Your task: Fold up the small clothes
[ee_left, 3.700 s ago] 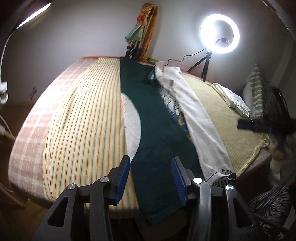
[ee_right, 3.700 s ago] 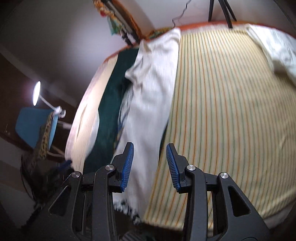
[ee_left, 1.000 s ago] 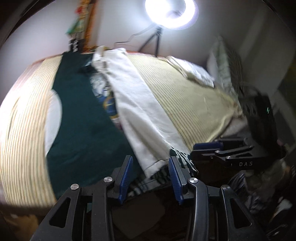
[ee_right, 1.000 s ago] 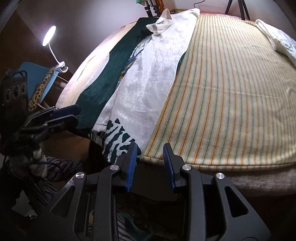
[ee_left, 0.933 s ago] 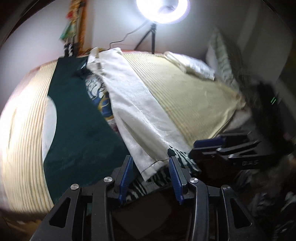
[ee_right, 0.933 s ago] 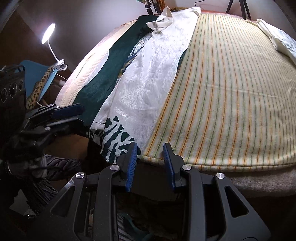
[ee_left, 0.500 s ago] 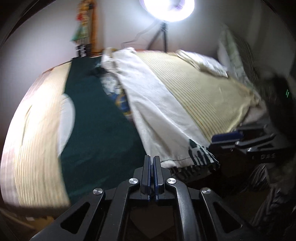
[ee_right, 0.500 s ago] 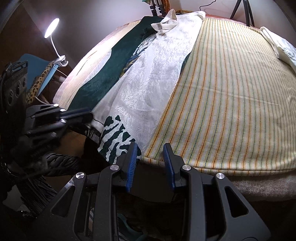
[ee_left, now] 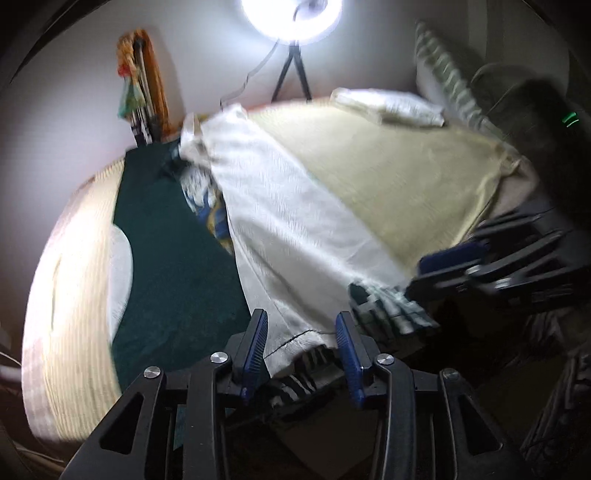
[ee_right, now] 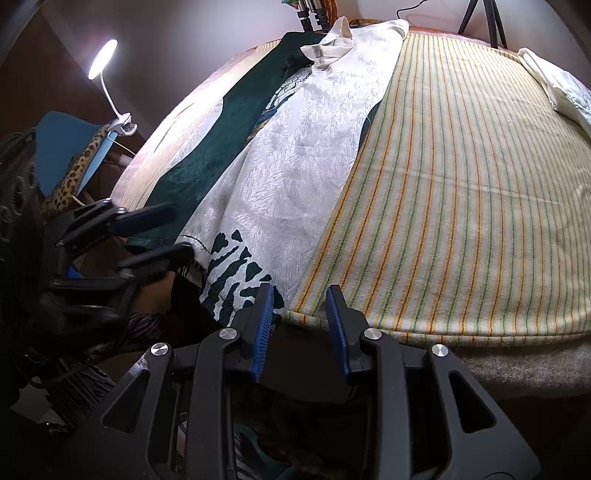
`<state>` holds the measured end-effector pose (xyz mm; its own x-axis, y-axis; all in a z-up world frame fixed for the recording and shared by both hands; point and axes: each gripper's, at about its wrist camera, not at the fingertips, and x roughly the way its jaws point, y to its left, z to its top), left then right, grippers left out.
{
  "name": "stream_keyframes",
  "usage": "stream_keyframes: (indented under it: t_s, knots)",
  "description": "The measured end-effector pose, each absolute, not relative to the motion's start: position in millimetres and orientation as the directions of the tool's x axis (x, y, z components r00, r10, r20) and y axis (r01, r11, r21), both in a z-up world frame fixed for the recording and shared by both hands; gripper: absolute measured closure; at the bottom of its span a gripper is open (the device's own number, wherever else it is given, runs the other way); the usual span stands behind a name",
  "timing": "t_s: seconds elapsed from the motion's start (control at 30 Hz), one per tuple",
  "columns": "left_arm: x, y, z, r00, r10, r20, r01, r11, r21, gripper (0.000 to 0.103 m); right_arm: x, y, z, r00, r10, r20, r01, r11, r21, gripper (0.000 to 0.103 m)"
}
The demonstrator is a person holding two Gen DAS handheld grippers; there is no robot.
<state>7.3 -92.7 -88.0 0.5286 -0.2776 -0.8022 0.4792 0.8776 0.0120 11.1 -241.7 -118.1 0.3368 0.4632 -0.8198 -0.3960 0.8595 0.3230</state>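
A white garment (ee_left: 288,240) (ee_right: 295,166) lies lengthwise on the striped bed sheet (ee_right: 461,184), overlapping a dark green garment (ee_left: 173,240) (ee_right: 207,155). A black-and-white patterned cloth (ee_right: 236,273) (ee_left: 388,302) shows under its near hem at the bed's edge. My left gripper (ee_left: 301,332) (ee_right: 173,236) is at that hem, its jaws opening, with the white hem's left corner between the blue pads but not pinched. My right gripper (ee_right: 300,299) (ee_left: 461,266) stands open at the bed's edge beside the hem's right corner, gripping nothing.
A ring light (ee_left: 291,14) on a tripod stands behind the bed. Folded white cloth (ee_right: 561,85) lies at the far right, by a striped pillow (ee_left: 443,81). A clip lamp (ee_right: 103,62) and a blue chair with leopard cloth (ee_right: 62,155) stand left of the bed.
The left gripper snapped shut half a second ago and now stands apart again, shifted slightly and rolled, with the white hem between its pads. The right gripper has stayed still.
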Motion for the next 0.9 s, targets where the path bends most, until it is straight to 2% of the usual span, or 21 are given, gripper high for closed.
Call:
stream_keyframes:
  t_s: [0.03,0.07,0.1,0.2,0.27,0.43,0.47,0.5,0.53,0.6,0.63,0.77,0.83,0.87,0.9]
  knots:
    - [12.3,-90.7,-93.2,0.508,-0.281,-0.814,0.470,0.883,-0.011,0.092,12.0,-241.7,-118.3,0.335,0.464,-0.820,-0.398,0.859,0.323,0.072]
    - [14.8,-84.6,-94.2,0.498,-0.307,-0.811,0.457,0.888,-0.055,0.093,12.8,-241.9,-118.4,0.334,0.464,-0.820,-0.401,0.858,0.322,0.072]
    - [14.9,-78.3,-92.5,0.496,-0.327,-0.805,0.442,0.892,-0.090,0.103,12.8,-241.8,-118.5,0.334,0.464,-0.821,-0.402,0.857,0.321,0.072]
    - [9.2,-53.3,-76.6,0.512,-0.403,-0.758,0.390,0.896,-0.213,0.103,13.6,-244.0,-118.8,0.330,0.471,-0.818,-0.403,0.854,0.329,0.072]
    - [4.9,-38.4,-70.5,0.526,-0.419,-0.740,0.363,0.898,-0.251,0.103,12.8,-246.3,-119.2,0.326,0.480,-0.814,-0.395,0.852,0.344,0.072]
    - [4.8,-24.2,-91.5,0.459,-0.439,-0.773,0.322,0.893,-0.316,0.103,11.3,-250.7,-120.1,0.317,0.499,-0.807,-0.380,0.846,0.374,0.072]
    - [2.9,-23.8,-93.7,0.438,-0.458,-0.774,0.322,0.883,-0.341,0.088,11.1,-251.7,-120.2,0.313,0.505,-0.804,-0.373,0.844,0.385,0.072]
    - [0.4,-24.1,-93.6,0.422,-0.468,-0.777,0.329,0.877,-0.350,0.067,10.7,-252.4,-120.4,0.304,0.517,-0.800,-0.366,0.839,0.404,0.072]
    - [-1.9,-23.8,-91.8,0.428,-0.458,-0.779,0.329,0.882,-0.337,0.063,10.5,-253.5,-121.0,0.288,0.541,-0.790,-0.356,0.826,0.437,0.071]
    - [-8.6,-17.5,-82.5,0.470,-0.425,-0.774,0.324,0.898,-0.297,0.063,8.9,-252.1,-122.5,0.264,0.572,-0.777,-0.345,0.808,0.477,0.059]
    - [-11.3,-11.7,-77.9,0.485,-0.417,-0.769,0.314,0.904,-0.292,0.062,7.9,-250.9,-122.3,0.263,0.578,-0.773,-0.345,0.804,0.485,0.058]
    - [-15.5,31.2,-67.7,0.537,-0.356,-0.765,0.224,0.934,-0.278,0.053,4.3,-238.7,-119.9,0.273,0.547,-0.792,-0.383,0.817,0.432,0.059]
    - [-12.6,53.2,-71.6,0.529,-0.330,-0.782,0.171,0.944,-0.282,0.053,3.4,-234.1,-119.6,0.279,0.526,-0.803,-0.398,0.825,0.402,0.074]
    - [-10.3,64.7,-76.6,0.506,-0.332,-0.796,0.135,0.942,-0.307,0.053,3.7,-232.4,-120.2,0.280,0.516,-0.810,-0.399,0.830,0.391,0.089]
    - [-9.4,69.6,-80.2,0.492,-0.337,-0.803,0.114,0.939,-0.324,0.053,4.5,-232.6,-121.8,0.278,0.508,-0.815,-0.395,0.834,0.385,0.095]
